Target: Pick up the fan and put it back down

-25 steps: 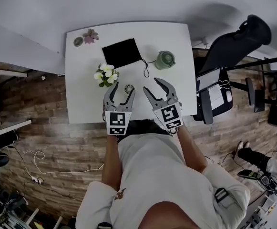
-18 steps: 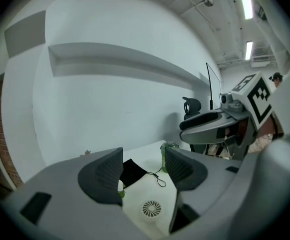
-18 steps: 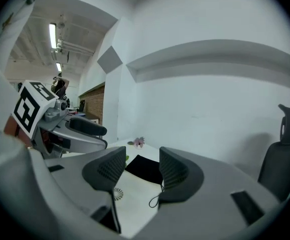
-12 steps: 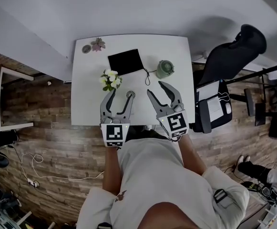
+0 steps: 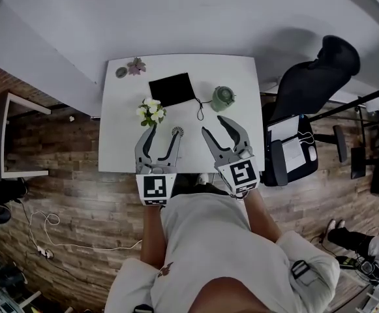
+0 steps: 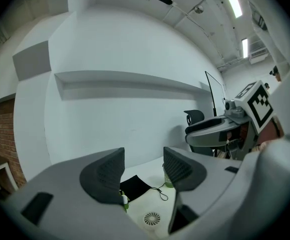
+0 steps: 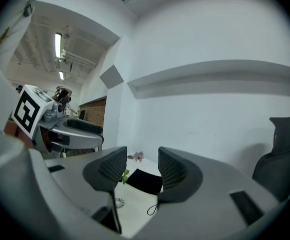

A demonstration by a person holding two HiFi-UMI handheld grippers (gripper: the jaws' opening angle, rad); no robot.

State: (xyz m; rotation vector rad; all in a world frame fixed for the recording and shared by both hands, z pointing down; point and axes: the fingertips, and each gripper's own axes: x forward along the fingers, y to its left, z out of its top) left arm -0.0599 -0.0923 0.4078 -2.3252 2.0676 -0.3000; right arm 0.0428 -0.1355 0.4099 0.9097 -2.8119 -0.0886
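The fan (image 5: 177, 131) is a small round white grille that lies flat on the white table (image 5: 241, 70). It also shows low between the jaws in the left gripper view (image 6: 152, 218) and in the right gripper view (image 7: 119, 201). My left gripper (image 5: 164, 130) is held above the table's front edge, its right fingertip over the fan in the head view. Its jaws have just been closing, a gap remains and nothing is between them. My right gripper (image 5: 215, 126) hovers to the right, open and empty. Both point almost level toward the wall.
On the table lie a black pouch (image 5: 171, 89) with a cord, a green pot (image 5: 223, 98), a bunch of white flowers (image 5: 151, 111), and a pink flower (image 5: 136, 65) at the far left corner. A black office chair (image 5: 313, 70) stands to the right.
Both grippers have risen off the table and now point more level. The left jaws stand narrower than before. The fan lies where it was.
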